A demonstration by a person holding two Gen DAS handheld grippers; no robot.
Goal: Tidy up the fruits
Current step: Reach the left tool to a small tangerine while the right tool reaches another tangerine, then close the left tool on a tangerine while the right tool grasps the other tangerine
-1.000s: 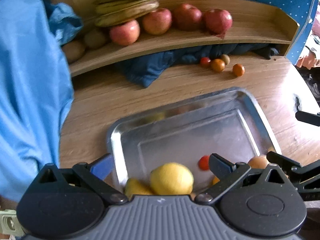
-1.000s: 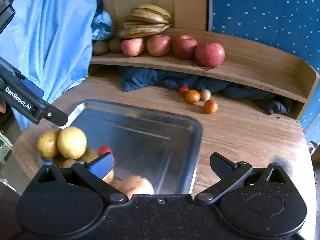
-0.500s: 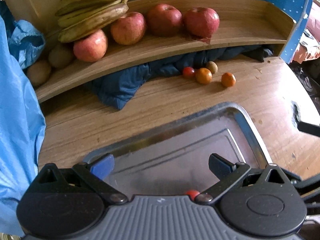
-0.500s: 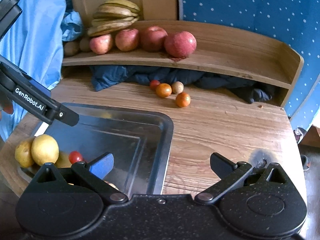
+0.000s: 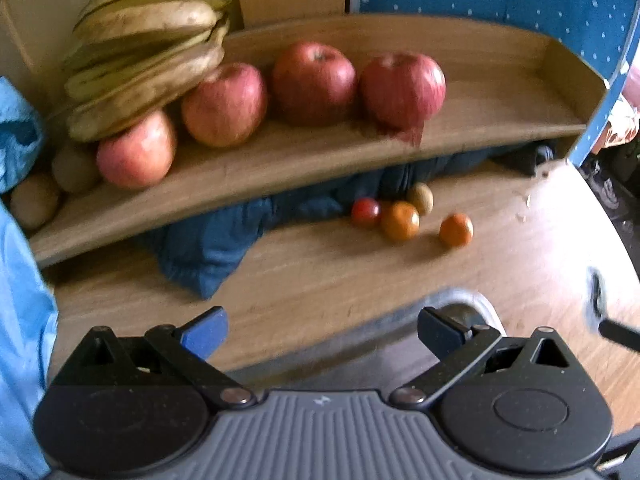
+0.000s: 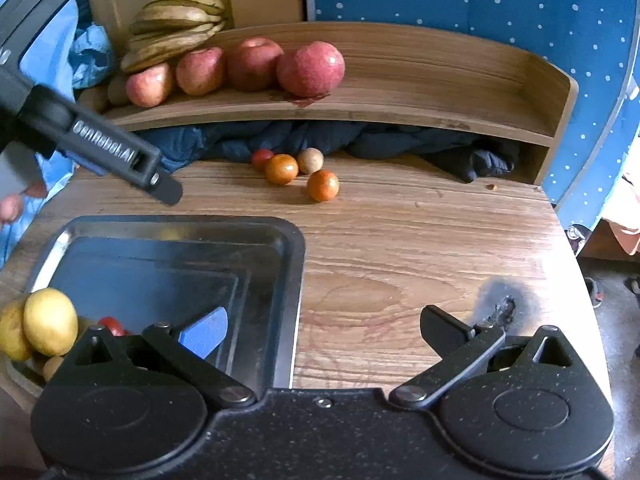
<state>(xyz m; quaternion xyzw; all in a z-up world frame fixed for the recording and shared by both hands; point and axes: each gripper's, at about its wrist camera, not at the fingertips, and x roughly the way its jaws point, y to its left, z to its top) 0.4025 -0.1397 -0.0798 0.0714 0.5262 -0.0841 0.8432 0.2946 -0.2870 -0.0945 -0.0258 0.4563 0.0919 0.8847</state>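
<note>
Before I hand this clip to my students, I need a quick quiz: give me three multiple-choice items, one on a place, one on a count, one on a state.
1. Where do the bananas lie?
A. in the tray
B. on the shelf, over the apples
C. on the table

2. How many red apples stand on the shelf?
A. two
B. four
C. six

3. How is the right gripper?
A. open, empty
B. shut on a tomato
C. shut on a lemon

Key: 1 B, the bunch rests there; 2 B, four in a row; 3 A, fingers apart, nothing between.
</note>
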